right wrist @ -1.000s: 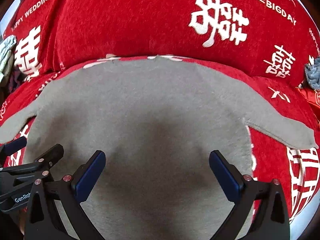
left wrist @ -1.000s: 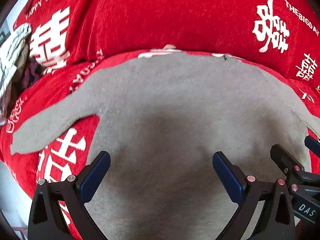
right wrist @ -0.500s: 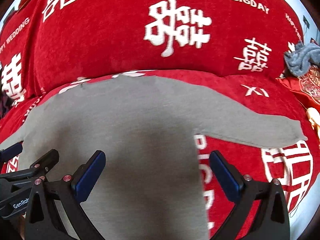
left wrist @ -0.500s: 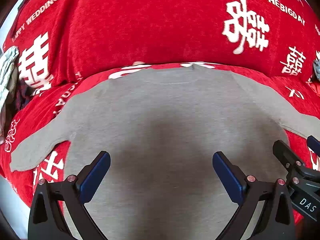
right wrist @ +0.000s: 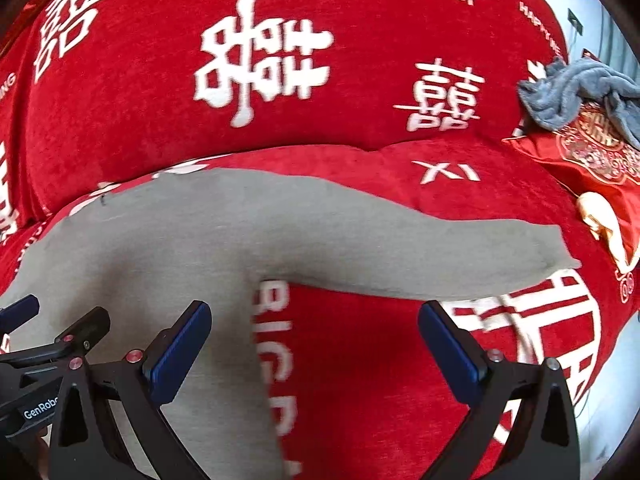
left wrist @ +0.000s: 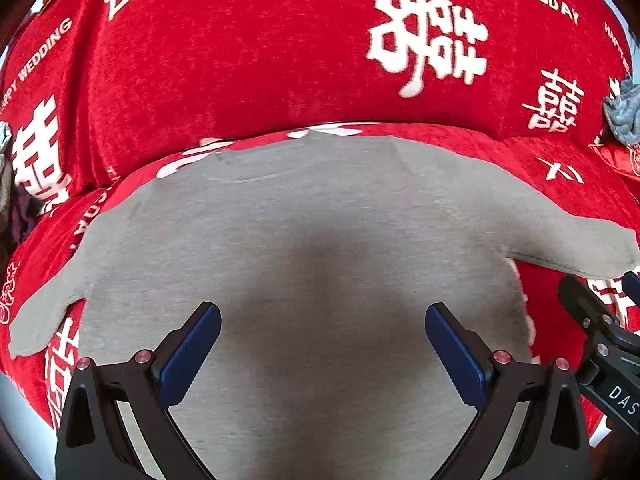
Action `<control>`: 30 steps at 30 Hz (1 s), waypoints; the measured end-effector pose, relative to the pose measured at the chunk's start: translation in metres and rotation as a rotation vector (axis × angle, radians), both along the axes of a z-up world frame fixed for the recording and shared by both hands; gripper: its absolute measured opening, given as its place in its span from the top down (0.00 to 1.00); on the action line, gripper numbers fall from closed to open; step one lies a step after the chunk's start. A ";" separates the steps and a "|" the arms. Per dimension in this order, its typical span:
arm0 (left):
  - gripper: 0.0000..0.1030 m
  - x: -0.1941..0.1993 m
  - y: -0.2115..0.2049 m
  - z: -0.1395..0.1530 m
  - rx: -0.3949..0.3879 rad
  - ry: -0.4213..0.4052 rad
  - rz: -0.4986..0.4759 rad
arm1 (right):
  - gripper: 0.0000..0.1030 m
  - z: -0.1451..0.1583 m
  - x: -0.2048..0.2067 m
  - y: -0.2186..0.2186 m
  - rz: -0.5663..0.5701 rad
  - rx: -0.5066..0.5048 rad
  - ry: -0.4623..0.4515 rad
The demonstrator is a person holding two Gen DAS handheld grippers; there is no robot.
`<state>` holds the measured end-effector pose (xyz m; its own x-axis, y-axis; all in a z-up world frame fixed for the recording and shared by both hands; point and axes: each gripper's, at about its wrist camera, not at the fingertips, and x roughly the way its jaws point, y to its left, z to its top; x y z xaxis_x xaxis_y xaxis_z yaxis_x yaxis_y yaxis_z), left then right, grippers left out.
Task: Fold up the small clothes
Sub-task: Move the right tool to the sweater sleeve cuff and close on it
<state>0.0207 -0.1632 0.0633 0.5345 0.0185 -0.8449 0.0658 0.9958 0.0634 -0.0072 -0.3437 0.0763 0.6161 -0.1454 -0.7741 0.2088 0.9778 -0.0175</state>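
A small grey long-sleeved top lies flat on a red sofa cover, sleeves spread to both sides. My left gripper hovers open over the middle of its body, nothing between the blue pads. My right gripper is open above the top's right side, over the red cover just below the right sleeve. The left sleeve reaches toward the sofa's left edge. In each wrist view the other gripper shows at the side: the right gripper and the left gripper.
The red sofa cover with white characters has a backrest rising behind the top. A crumpled grey-blue cloth lies on a red embroidered cushion at the far right. Patterned fabric sits at the far left edge.
Both grippers have shifted to the right across the top. The right one has moved from over the body to beyond its right side, bringing the right sleeve into full view. Both stay open.
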 end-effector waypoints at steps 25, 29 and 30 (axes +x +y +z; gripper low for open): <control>0.01 0.020 -0.167 -0.006 0.048 -0.005 -0.212 | 0.00 -0.015 -0.016 -0.175 -0.267 0.018 0.013; 0.01 0.024 -0.184 -0.009 0.049 0.002 -0.229 | 0.00 -0.027 -0.016 -0.204 -0.317 0.040 0.028; 0.01 0.025 -0.189 -0.011 0.051 0.006 -0.233 | 0.00 -0.031 -0.014 -0.213 -0.332 0.044 0.035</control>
